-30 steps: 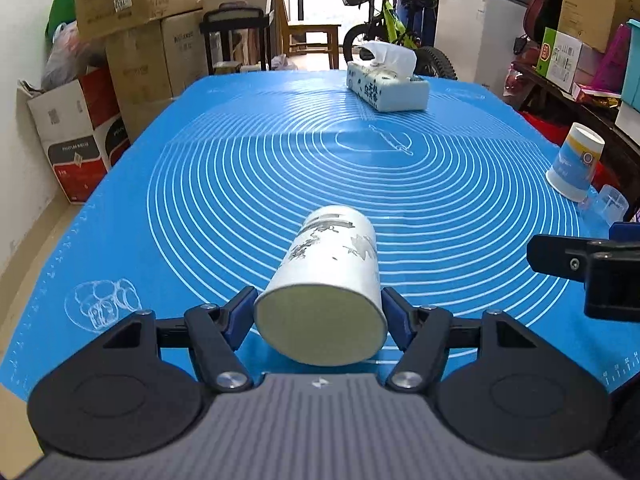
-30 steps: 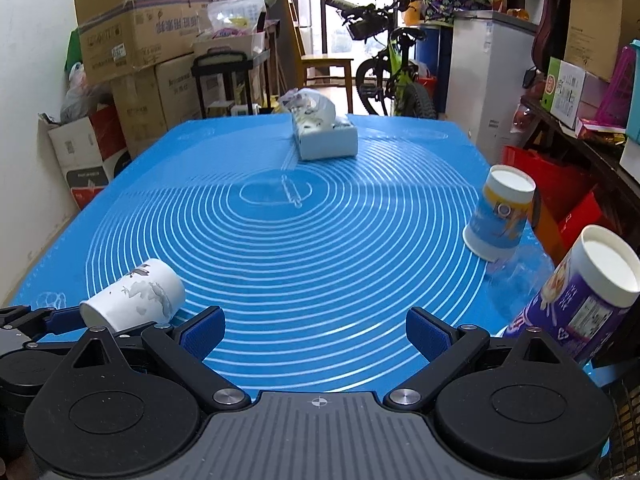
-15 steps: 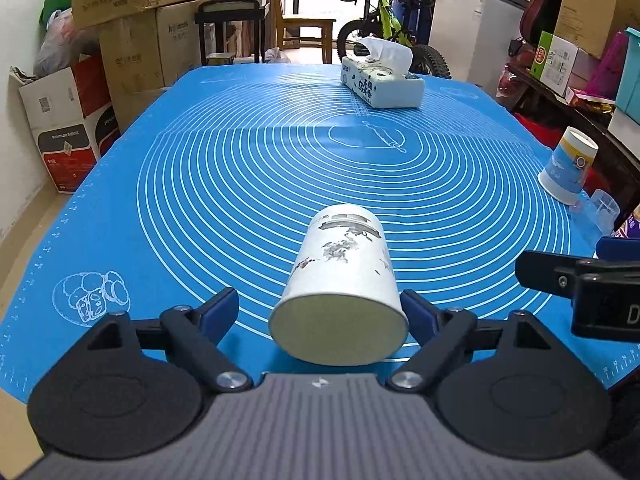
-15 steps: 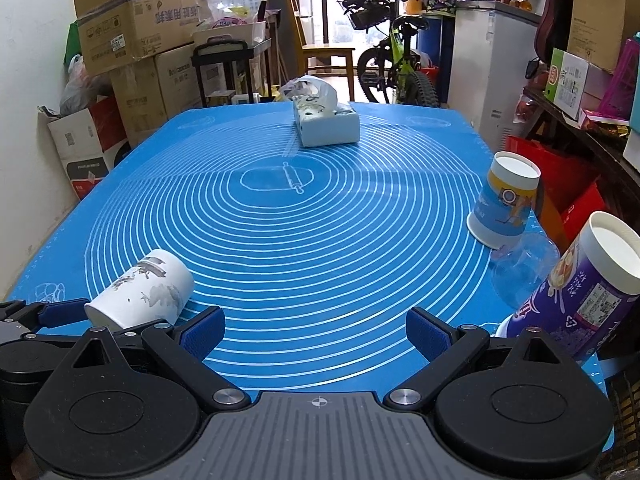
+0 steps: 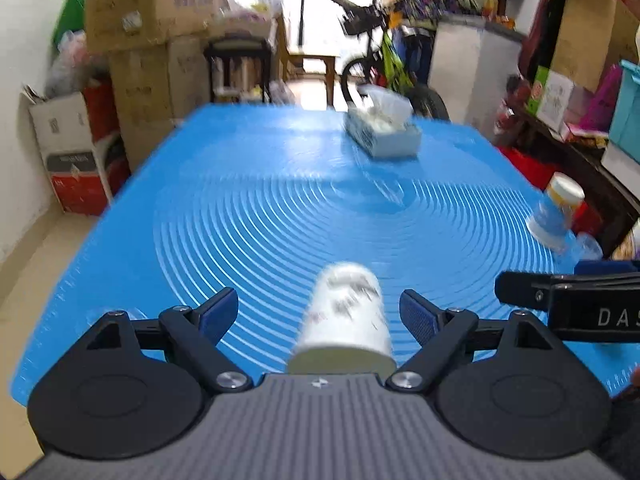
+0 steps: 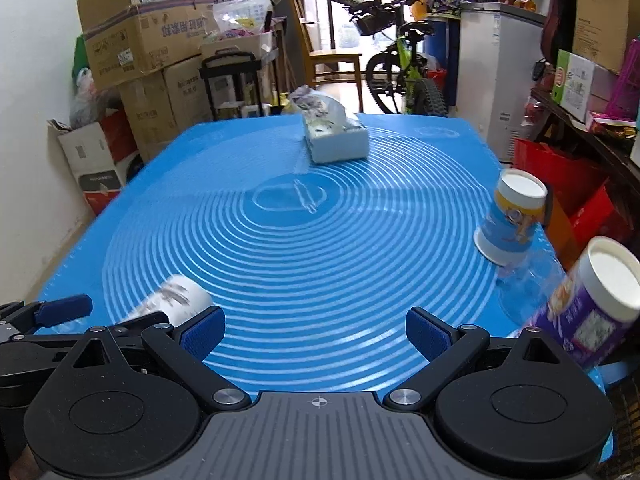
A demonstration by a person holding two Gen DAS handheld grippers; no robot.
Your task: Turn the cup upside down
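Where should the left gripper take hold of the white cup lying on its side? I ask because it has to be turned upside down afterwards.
Grip the white cup across its round side wall near mid-length, coming in level from its base end. It lies on the blue mat along the fingers, between the open left gripper, so closing would probably pinch its curved sides.

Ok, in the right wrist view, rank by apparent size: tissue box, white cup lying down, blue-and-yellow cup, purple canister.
1. Purple cylindrical canister, though nearness inflates it.
2. Blue-and-yellow paper cup and white tissue box: too alike to rank.
3. White printed cup lying on its side, partly hidden.
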